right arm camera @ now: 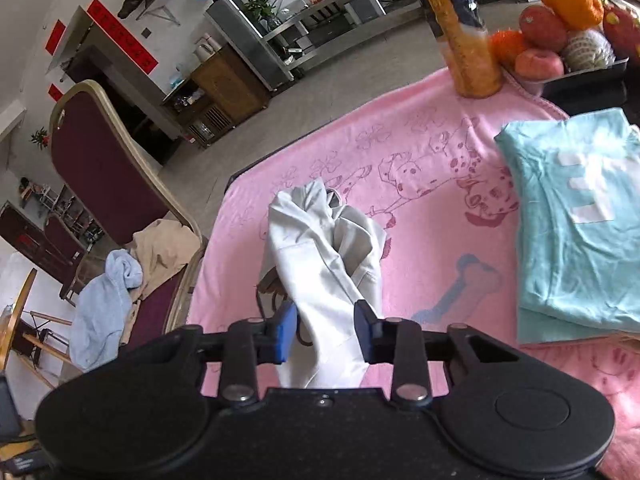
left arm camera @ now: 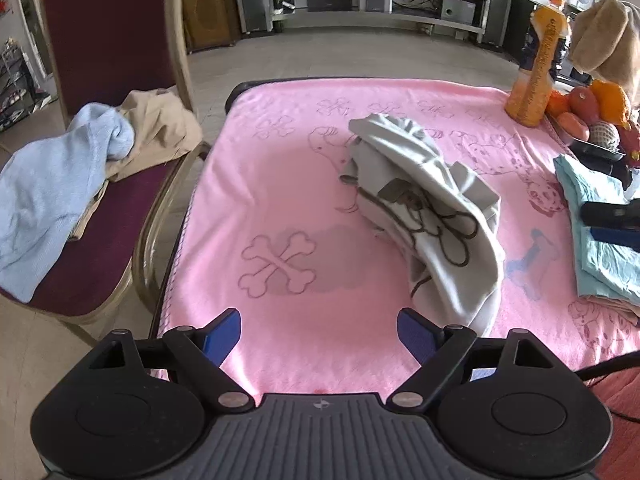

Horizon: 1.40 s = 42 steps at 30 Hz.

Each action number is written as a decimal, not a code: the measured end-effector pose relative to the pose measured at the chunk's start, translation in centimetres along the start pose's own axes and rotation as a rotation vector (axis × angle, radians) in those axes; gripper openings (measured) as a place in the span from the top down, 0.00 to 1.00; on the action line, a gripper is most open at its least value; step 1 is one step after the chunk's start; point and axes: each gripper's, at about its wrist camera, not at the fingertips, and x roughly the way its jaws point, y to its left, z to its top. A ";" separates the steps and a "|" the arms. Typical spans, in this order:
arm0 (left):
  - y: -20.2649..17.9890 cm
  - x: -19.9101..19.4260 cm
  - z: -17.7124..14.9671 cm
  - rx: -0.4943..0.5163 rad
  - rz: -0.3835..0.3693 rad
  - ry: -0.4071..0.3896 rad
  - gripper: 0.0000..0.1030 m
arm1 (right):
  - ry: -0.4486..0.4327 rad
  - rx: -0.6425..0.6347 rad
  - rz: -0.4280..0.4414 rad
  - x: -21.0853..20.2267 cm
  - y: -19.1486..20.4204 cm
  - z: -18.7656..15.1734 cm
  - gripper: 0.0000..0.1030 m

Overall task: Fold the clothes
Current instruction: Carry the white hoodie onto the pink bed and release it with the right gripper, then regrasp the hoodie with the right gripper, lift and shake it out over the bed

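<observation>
**Inspector:** Report the work surface.

**Assistant:** A pink blanket (left arm camera: 288,168) printed with bones and spotted dogs covers the table; a grey garment (left arm camera: 424,200) with a dark drawstring lies crumpled a little right of its middle.

**Inspector:** Left gripper?

**Assistant:** The left gripper (left arm camera: 319,336) hangs over the near edge of the blanket; its blue pads stand wide apart with only pink cloth showing between them; the grey garment lies just beyond the right pad, not touching so far as I can tell.

**Inspector:** Right gripper?

**Assistant:** The right gripper (right arm camera: 326,330) has a fold of the grey garment (right arm camera: 332,248) running between its pads; the jaws are partly apart; the cloth passes through the gap; whether the pads press on it I cannot tell.

**Inspector:** Other items?

**Assistant:** A folded light-blue shirt (right arm camera: 576,216) lies at the right side of the blanket; beyond it stand an orange bottle (right arm camera: 464,28) and a tray of fruit (right arm camera: 560,40); left of the table, a maroon chair (left arm camera: 112,60) carries a pale blue garment (left arm camera: 52,188) and a beige one (left arm camera: 156,128).
</observation>
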 end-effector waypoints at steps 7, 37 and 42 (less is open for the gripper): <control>-2.3 0.9 0.8 0.045 0.009 -0.006 0.18 | 0.073 0.134 0.037 5.6 -3.5 0.2 0.69; 6.6 -3.5 0.5 -0.203 0.008 -0.168 0.18 | -0.190 0.012 0.428 -5.2 15.6 7.7 0.93; 10.6 -5.9 0.3 -0.269 0.008 -0.250 0.18 | -0.318 -0.114 0.433 -10.5 24.3 9.9 0.93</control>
